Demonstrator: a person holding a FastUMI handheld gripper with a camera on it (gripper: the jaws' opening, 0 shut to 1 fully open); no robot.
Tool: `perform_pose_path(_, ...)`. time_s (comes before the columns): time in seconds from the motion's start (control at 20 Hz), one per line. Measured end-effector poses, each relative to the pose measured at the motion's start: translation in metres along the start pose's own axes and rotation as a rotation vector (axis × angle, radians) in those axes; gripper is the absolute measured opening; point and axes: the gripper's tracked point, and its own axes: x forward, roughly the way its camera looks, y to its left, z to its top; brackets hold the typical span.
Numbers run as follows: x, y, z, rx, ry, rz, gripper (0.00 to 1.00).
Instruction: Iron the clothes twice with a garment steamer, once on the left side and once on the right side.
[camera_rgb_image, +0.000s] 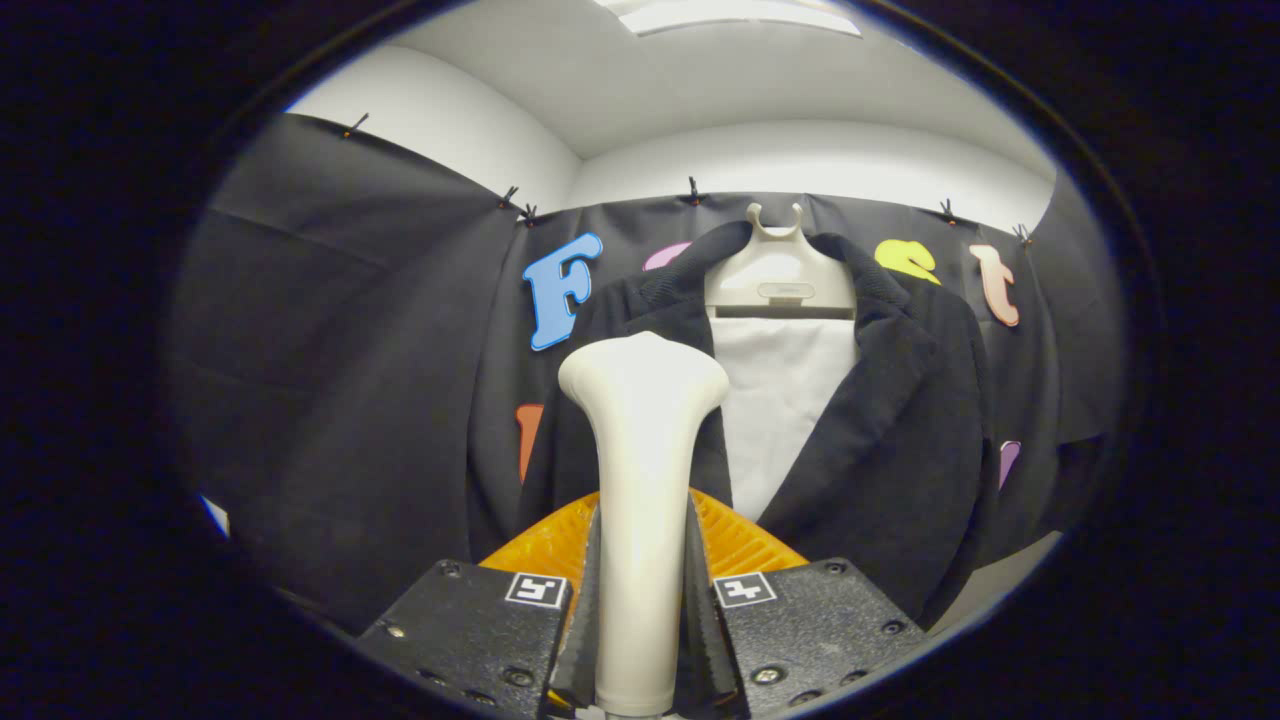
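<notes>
The garment steamer (640, 470) stands upright between the two fingers of the gripper (640, 610), seen from the gripper view. Its pale, smooth handle runs up from the bottom of the view, narrow where the fingers meet it and flaring into a wider, rounded head at the top. Both fingers press against the sides of the handle, one on the left and one on the right, so the gripper is clamped on the steamer. The ridged inner faces of the fingers lie flat along the handle.

Beyond the steamer head hangs a dark jacket (900, 420) on a pale hanger (778, 270), whose forked top rises above the collar. The jacket front is open, and a white panel (775, 400) shows between its two lapels, just to the right of the steamer head. The steamer head overlaps the jacket's left front panel in this view; whether it touches the fabric cannot be told.

Behind the jacket the black cloth wall (350, 350) of the booth is pinned up with small clips along its top edge. Above it are a white wall (800, 160) and a ceiling with a light panel (730, 12).
</notes>
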Motion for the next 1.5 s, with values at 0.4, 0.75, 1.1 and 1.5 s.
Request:
perform_pose_path(0.4, -0.03, 0.005, -0.05, -0.016, 0.077, 0.01, 0.4)
perform_pose_path(0.75, -0.056, 0.011, -0.098, -0.042, 0.16, 0.006, 0.4)
perform_pose_path(1.1, -0.08, 0.009, -0.147, -0.052, 0.259, -0.024, 0.4)
perform_pose_path(1.5, -0.111, 0.011, -0.195, -0.073, 0.349, -0.038, 0.4)
